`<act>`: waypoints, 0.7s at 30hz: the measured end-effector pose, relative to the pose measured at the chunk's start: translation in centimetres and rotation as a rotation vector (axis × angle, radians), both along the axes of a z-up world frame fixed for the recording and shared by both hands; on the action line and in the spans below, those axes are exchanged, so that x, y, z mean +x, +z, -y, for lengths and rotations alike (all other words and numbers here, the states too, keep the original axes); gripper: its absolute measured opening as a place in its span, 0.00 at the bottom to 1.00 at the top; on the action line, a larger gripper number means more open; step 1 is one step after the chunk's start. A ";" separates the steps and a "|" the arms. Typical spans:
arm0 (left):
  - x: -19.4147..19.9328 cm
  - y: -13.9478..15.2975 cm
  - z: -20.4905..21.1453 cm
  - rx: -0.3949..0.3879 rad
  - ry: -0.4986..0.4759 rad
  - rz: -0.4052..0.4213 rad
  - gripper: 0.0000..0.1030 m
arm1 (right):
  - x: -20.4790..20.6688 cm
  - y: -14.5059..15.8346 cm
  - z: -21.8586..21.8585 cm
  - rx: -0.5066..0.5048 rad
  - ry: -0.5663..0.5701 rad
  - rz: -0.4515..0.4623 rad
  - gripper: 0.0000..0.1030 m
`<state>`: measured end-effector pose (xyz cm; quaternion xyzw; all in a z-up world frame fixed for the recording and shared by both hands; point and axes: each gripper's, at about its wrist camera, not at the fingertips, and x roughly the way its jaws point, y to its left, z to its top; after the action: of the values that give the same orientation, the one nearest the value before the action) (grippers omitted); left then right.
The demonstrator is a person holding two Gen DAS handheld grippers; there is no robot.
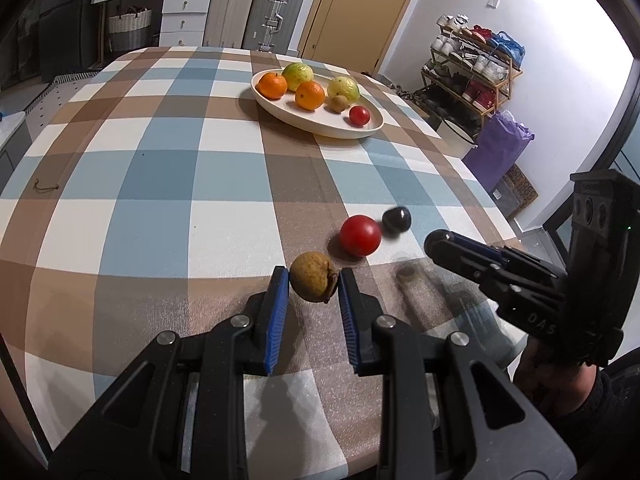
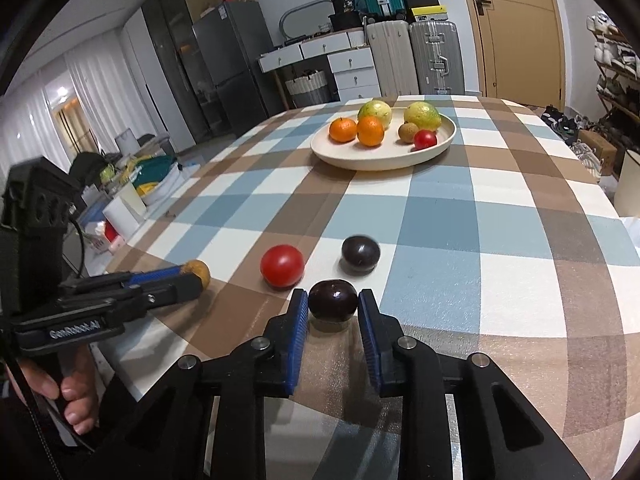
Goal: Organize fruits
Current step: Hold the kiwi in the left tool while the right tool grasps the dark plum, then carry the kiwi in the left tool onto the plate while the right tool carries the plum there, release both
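We've got a checked tablecloth (image 1: 160, 184), suitcases (image 2: 416, 58) & door (image 2: 516, 28) behind. Left gripper (image 1: 313, 280) grasps brown fruit (image 1: 312, 282); right gripper (image 2: 333, 300) grasps dark plum (image 2: 333, 300).

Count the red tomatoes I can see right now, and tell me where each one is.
2. One tomato on the plate sits at the plate's near right edge beside a small brown fruit. The loose tomato lies on the tablecloth between the two tongs. None appear hidden.
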<state>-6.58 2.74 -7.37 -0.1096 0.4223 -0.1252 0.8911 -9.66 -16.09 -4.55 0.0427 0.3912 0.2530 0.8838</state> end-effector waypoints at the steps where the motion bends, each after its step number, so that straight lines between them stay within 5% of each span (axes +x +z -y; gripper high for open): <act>1: 0.2 0.1 0.1 0.002 -0.001 0.001 0.22 | 0.1 0.2 0.2 0.015 0.001 0.000 0.26; 21: 10.2 5.0 0.9 0.026 -0.030 0.060 0.22 | 5.3 4.7 2.5 0.192 0.020 0.053 0.26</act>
<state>3.60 1.82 -2.41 -0.0877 0.3987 -0.1363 0.9026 -4.33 -18.58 0.13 0.1167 0.3421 0.2992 0.8831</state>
